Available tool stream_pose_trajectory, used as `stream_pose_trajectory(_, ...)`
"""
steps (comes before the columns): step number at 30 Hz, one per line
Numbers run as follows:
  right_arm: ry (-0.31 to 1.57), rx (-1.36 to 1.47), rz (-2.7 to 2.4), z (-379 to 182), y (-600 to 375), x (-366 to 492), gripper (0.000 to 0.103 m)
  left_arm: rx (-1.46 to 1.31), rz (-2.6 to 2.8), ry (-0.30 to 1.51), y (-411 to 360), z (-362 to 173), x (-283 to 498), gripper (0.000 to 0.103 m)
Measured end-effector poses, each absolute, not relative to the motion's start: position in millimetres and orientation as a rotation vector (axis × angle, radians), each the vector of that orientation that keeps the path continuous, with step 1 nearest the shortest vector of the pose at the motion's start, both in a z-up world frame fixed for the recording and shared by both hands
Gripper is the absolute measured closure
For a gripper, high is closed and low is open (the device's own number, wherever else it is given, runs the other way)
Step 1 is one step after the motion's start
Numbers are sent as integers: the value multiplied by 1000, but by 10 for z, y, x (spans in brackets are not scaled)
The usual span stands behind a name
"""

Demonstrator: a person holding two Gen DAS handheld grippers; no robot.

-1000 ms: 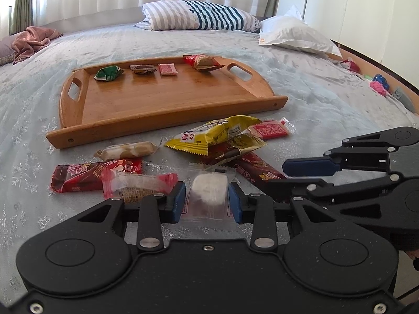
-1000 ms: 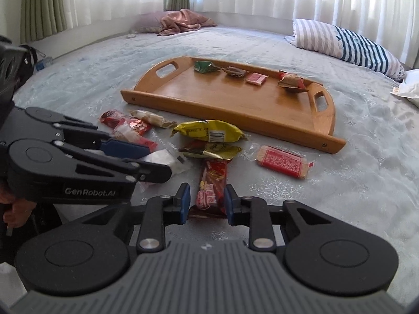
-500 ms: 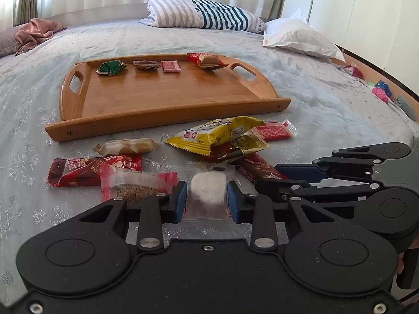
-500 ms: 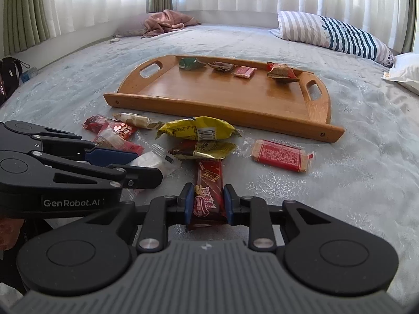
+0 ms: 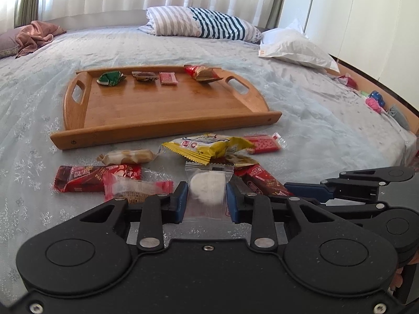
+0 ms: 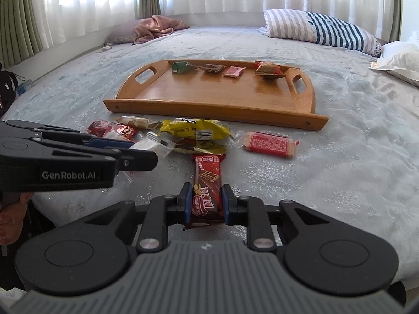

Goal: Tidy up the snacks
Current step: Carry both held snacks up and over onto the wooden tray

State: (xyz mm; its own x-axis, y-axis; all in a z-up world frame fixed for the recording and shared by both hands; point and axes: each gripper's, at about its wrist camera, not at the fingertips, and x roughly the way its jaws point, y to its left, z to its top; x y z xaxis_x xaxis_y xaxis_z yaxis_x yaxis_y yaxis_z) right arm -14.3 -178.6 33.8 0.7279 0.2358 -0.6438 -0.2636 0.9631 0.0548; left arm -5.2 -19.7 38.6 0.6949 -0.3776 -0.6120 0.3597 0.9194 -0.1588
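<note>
The left gripper [image 5: 207, 198] pinches a clear packet [image 5: 207, 191] holding a round white cake, its blue pads pressed on both sides of the wrapper. The right gripper [image 6: 205, 204] pinches a red bar [image 6: 207, 183] near its end, the bar pointing away along the fingers; its jaws have just been closing on it. Both packets lie low over the bed [image 5: 327, 120], at the near edge of a loose heap of snacks: a yellow bag [image 5: 209, 147], a flat red packet [image 5: 263, 144], a tan wrapped biscuit [image 5: 127, 156], a dark red bar [image 5: 91, 178] and a red-ended clear packet [image 5: 136, 188]. Beyond the heap sits a wooden tray [image 5: 162, 120]. Along its far rim four snacks stand in a row: a green one [image 5: 111, 78], a brown one [image 5: 144, 76], a pink one [image 5: 168, 78] and a red-brown one [image 5: 203, 73]. The rest of the tray floor is bare. A striped pillow [image 5: 201, 22] and a white pillow [image 5: 296, 47] lie at the far side of the bed
</note>
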Motion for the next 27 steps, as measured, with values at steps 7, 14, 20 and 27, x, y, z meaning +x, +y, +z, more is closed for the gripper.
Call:
stream_pose_trajectory(7,651,-31,241,489,-1853,-191,76,-47,-435,638,-169,587,-103,73)
stream_pose_trajectory(14,600,-2,203,598,-1914,-38,76,-80,-404,618,-145,702,77,73)
stream_pose_trajectory(20,562,9,167,657,-1926,199,76,-135,-378,623,-139,795,410,73)
stream_pose_trajectory(27,532,22,119,662,-2007,565,76,-175,-328,616,-224,861,869,73)
